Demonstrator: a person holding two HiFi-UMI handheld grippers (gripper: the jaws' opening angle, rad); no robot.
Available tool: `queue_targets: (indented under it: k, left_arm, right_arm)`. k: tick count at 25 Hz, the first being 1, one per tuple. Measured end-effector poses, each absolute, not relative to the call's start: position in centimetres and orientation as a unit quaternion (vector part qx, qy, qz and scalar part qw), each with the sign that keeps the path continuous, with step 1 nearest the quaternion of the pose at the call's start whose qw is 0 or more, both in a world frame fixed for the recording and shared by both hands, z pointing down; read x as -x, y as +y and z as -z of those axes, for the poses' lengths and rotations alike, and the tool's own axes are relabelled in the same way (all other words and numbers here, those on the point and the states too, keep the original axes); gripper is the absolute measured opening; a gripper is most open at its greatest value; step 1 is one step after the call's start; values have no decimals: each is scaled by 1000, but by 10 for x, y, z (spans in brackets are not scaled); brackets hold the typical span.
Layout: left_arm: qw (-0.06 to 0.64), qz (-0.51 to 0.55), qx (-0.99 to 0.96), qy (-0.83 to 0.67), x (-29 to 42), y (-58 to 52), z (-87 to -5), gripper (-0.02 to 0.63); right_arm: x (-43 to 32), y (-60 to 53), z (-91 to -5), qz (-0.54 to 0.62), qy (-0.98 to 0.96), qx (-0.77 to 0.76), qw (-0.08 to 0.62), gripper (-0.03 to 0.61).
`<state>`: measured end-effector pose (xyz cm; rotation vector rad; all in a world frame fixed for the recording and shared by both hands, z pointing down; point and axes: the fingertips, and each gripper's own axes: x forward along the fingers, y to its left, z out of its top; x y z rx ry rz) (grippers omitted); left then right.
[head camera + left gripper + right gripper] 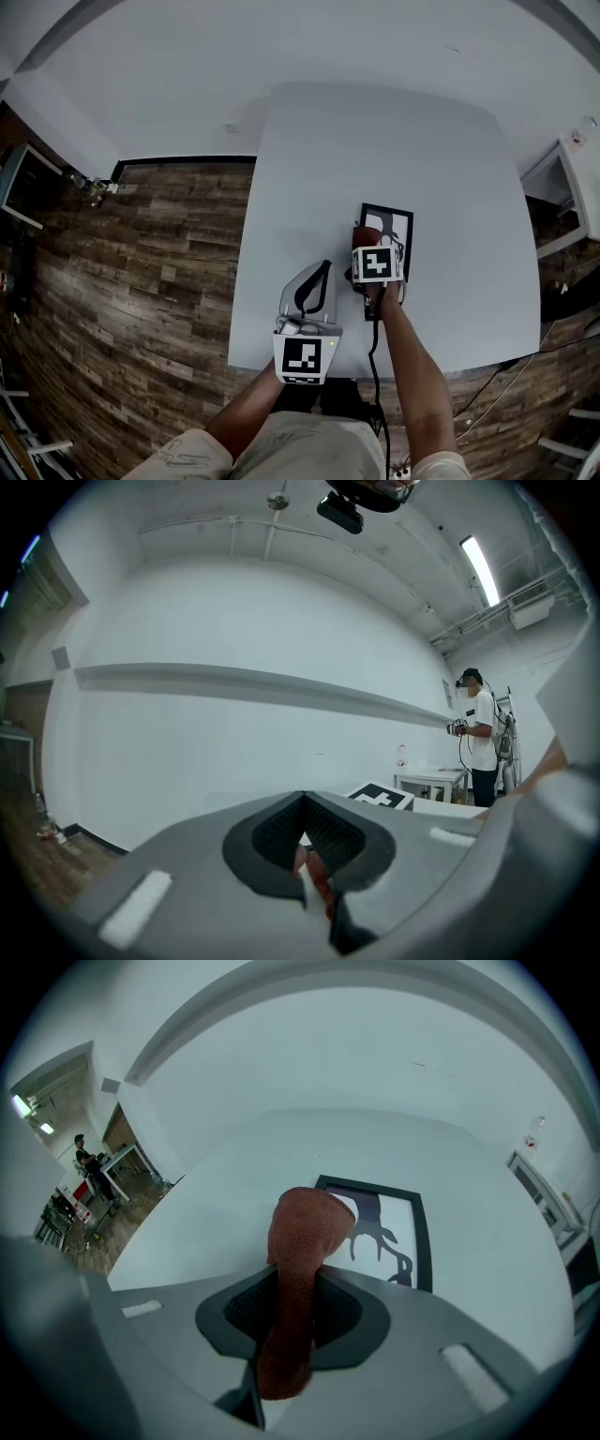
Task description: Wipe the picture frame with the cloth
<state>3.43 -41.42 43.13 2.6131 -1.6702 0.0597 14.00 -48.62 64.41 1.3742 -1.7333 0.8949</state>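
My right gripper [298,1286] is clamped on the rust-red cloth [305,1227], whose bunched end stands out past the jaws over the near left corner of the black picture frame [389,1221]. The frame lies flat on the white table [394,150], right of centre. My left gripper [319,277] hangs over the near edge, left of the frame, jaws pressed together. A reddish sliver shows in their gap, but I can't tell what it is.
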Motion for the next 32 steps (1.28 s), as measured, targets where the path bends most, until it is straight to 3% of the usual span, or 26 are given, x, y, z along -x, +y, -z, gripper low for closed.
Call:
queue_targets:
  k: [14,20,25,32]
  left_arm:
    - [42,-30,-854,-517,-59,-405,-442,1]
    - [33,-26,-855,-516,-63,-406,-441,0]
    - [33,-18,-853,-521,-65,-408,-434,1]
    - [37,4,-857,-515,-75,-404,-411,2]
  right_arm:
    - [-277,-451,-647,-340,-596,-606,402,110]
    - [-298,-441,-648,-355,-581,-620,389,110]
    - [-294,-442,-630,-302,-607,-615,403,109]
    - [-274,-441,-556,-228,-671,-650,275,109]
